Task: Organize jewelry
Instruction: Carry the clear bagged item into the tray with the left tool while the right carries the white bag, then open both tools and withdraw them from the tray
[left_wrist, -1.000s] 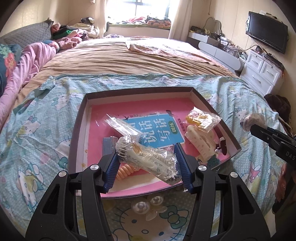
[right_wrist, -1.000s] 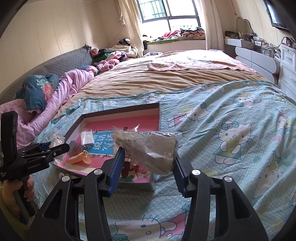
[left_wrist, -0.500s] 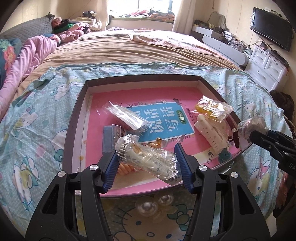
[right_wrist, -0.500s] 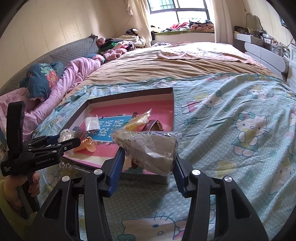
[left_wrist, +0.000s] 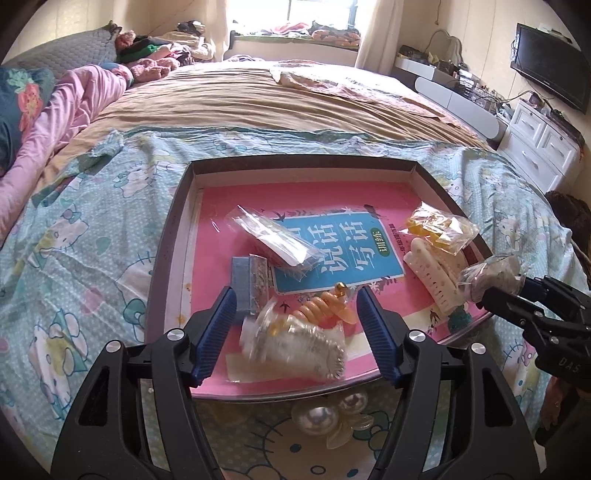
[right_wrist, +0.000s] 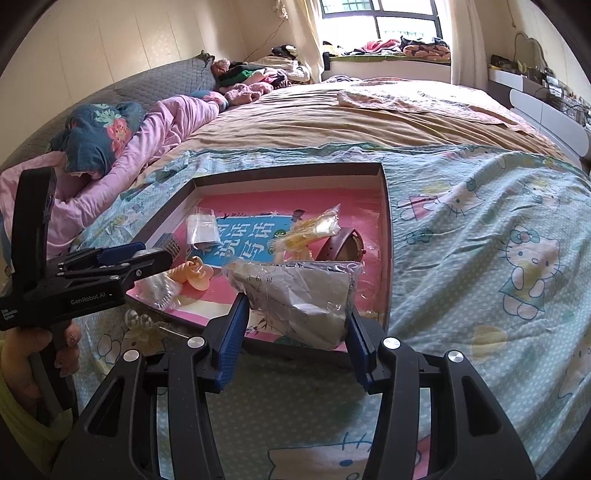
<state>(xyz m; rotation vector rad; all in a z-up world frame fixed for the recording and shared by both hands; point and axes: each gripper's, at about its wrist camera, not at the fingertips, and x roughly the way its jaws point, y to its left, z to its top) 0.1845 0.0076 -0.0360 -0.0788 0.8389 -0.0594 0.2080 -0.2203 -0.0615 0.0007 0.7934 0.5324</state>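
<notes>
1. Left wrist view: left gripper (left_wrist: 295, 314) stood spread; a blurred clear packet (left_wrist: 295, 345) lay between its fingers, inside the tray (left_wrist: 303, 162).
2. Right gripper (right_wrist: 295, 325) pinched a grey packet (right_wrist: 299, 295) over the tray's near edge.

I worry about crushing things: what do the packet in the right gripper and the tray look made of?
The packet looks like thin clear plastic film, glossy and crinkled, over something grey. The tray looks like stiff matte cardboard, with dark, thin, straight walls, though that is uncertain.
</notes>
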